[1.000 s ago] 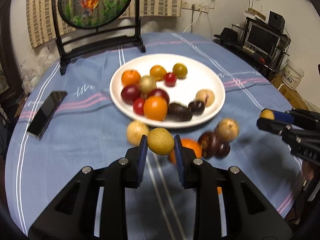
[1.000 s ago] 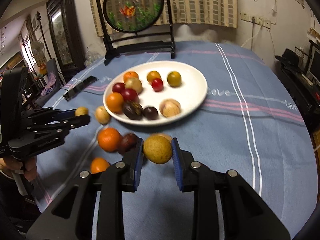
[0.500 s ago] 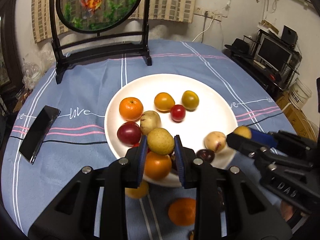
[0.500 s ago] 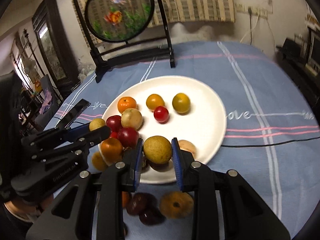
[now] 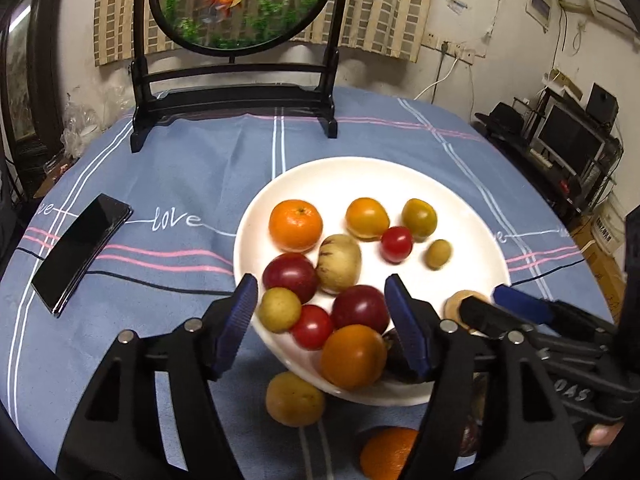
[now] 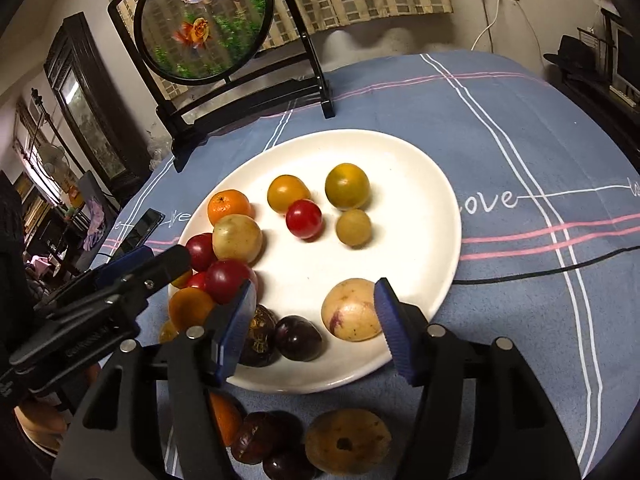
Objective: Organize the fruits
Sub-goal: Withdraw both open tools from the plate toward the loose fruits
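While both hovered over the plate's near rim:
Left tool: spread, empty.
Right tool: spread, empty.
Plate: far right bare.
Surface: right side open.

Clothed table; plate; phone

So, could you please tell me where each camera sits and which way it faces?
Left wrist: rides the left claw, looking over the white plate toward the goldfish screen; the right claw shows.
Right wrist: rides the right claw, same heading; the left claw shows.
Shared: plate, screen, the red cherry tomato.
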Demonstrator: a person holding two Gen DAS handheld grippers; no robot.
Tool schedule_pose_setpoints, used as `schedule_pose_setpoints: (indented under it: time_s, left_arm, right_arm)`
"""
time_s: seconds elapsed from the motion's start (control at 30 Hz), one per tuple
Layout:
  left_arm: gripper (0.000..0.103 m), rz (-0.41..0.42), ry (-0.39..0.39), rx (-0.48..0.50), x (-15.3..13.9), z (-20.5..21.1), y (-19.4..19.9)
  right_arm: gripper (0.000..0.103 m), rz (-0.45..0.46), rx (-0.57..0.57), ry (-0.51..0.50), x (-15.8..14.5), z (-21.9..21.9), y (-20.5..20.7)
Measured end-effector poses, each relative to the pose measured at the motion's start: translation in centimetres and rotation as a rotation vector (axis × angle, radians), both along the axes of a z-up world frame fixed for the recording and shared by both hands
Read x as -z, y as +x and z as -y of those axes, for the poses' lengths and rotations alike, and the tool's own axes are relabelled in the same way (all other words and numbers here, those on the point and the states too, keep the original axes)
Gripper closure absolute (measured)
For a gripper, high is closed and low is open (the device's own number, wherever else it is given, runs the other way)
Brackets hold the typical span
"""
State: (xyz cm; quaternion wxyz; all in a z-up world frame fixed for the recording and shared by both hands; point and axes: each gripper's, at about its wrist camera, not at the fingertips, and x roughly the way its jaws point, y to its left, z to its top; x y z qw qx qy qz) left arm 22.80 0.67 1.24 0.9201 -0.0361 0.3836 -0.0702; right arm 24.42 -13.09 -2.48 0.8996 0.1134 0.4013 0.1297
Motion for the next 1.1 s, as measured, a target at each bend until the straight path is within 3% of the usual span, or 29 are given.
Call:
schedule_pose_setpoints:
  time_s: [0.2,0.57,0.77,1.1]
  left_arm:
    - [0.025,-0.026,-0.009,0.007,0.7,0.1,-0.4]
    - [0.021,-0.035,0.022,-0.004,1.6,-0.2,-2.1]
    - [0.019,-0.015,0.021,-0.006,1.0,-0.2,-4.5]
    - [0.013,0.051,0.078,0.06,0.3,1.2,-9.9]
  right_arm:
    - [0.04,-0.017,0.009,-0.004,0.3,0.1,-0.2]
    - [0.04,0.012,0.031,-0.046,0.2,0.5,-0.8]
    - [0.039,0.028,0.067,-0.077,0.7,1.2,-1.5]
    - [0.039,0.036,0.031,-0.036,1.1,2.3,-5.2]
